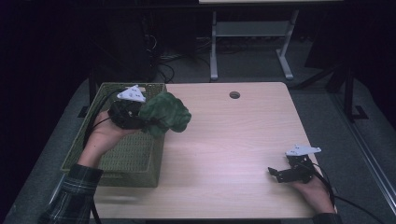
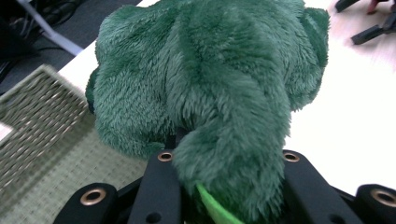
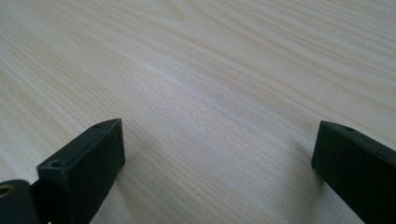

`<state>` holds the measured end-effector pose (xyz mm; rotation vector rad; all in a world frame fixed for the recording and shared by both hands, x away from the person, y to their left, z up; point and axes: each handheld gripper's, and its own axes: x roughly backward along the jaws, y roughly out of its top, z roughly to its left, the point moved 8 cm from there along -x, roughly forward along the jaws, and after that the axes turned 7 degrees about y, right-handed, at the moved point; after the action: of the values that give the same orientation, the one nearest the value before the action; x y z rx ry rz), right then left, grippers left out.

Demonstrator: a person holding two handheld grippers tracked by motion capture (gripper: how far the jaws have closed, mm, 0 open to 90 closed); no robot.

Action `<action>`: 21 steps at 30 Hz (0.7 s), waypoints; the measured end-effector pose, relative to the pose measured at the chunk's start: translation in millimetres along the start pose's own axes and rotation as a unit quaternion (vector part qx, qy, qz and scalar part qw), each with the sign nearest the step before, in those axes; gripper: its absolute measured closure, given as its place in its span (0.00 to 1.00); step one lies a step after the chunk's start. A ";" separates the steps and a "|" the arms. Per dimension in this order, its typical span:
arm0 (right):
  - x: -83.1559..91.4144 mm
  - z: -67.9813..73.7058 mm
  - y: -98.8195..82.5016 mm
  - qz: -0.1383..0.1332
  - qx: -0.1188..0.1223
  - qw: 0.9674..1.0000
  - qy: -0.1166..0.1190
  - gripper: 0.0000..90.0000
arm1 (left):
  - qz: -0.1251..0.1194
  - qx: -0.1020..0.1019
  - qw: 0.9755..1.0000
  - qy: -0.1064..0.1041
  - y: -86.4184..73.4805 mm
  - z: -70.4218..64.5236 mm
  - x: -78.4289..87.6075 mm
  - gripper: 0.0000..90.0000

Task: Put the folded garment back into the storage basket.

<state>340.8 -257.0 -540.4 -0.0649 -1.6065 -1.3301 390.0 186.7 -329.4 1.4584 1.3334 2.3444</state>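
A dark green plush toy (image 1: 165, 114) hangs in the air over the right rim of the woven green basket (image 1: 116, 161) at the table's left. My left gripper (image 1: 140, 119) is shut on it. In the left gripper view a limb of the plush toy (image 2: 219, 93) is pinched between the two black jaws, and a bright green tag sticks out below it. My right gripper (image 1: 276, 173) rests on the table near the front right corner. Its jaws stand wide apart with bare wood (image 3: 210, 116) between them.
The light wooden table (image 1: 224, 154) has a round cable hole (image 1: 234, 95) near its far edge. Beyond the table stand the white legs of another desk (image 1: 250, 42) and loose cables on a dark floor. The other gripper (image 2: 369, 28) lies far off on the wood.
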 end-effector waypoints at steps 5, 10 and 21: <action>0.0 0.1 0.0 0.000 -0.001 1.000 0.000 0.03 | 0.005 0.014 1.000 0.021 -12.6 12.7 7.7 0.81; 0.0 0.0 0.0 0.000 0.000 1.000 0.000 0.03 | 0.009 0.029 0.999 0.034 -25.1 21.1 11.9 0.81; 0.0 0.1 0.0 0.000 -0.001 1.000 0.000 0.03 | 0.029 0.066 0.995 0.074 -60.1 44.8 6.1 0.81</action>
<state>340.8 -257.0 -540.4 -0.0662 -1.6063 -1.3316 399.3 254.9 -359.7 1.3969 1.5282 2.4883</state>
